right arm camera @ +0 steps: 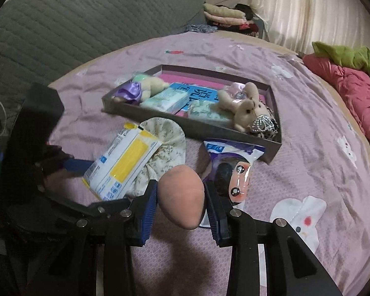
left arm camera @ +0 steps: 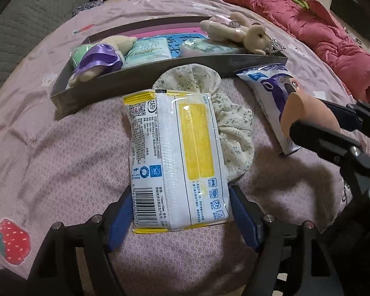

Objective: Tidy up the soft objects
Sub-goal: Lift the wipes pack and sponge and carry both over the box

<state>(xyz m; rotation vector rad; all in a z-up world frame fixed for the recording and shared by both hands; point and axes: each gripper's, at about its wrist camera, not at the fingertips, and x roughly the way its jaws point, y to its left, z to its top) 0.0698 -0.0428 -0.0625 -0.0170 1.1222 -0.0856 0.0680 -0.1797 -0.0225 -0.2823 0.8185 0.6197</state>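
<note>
Tray (left arm camera: pixel 145 83): shallow, dark-walled, long and narrow; resting on the pink bedsheet (left arm camera: pixel 49 148), far side of the loose items.
Tray, one end: plush toy in a purple satin skirt (left arm camera: pixel 98 59), lying down against the end wall.
Tray, middle: two pale green tissue packs (left arm camera: pixel 148 50) side by side over a blue printed sheet and a pink liner.
Tray, other end: beige plush rabbit (left arm camera: pixel 246 35) sprawled across the second pack, a silvery tiara (right arm camera: pixel 264 123) beside its head at the corner.
Yellow-and-white tissue pack (left arm camera: pixel 180 162): outside the tray, flat on the sheet, printed back up; long axis running from the left gripper toward the tray, barcode end nearest the gripper; one edge overlapping the floral scrunchie (left arm camera: pixel 234 128).
Left gripper (left arm camera: pixel 181 219): jaws spread wide, blue pads flanking the near end of the pack; contact with its sides not clear.
Peach egg-shaped sponge (right arm camera: pixel 182 194): off the sheet, clamped between the blue pads; long axis slanted, narrower end pointing down toward the camera.
Right gripper (right arm camera: pixel 181 196): jaws closed onto the sponge, one pad on each flank.
Purple-and-white packet (right arm camera: pixel 230 162): on the sheet just beside the tray's near corner, just beyond the held sponge.
</note>
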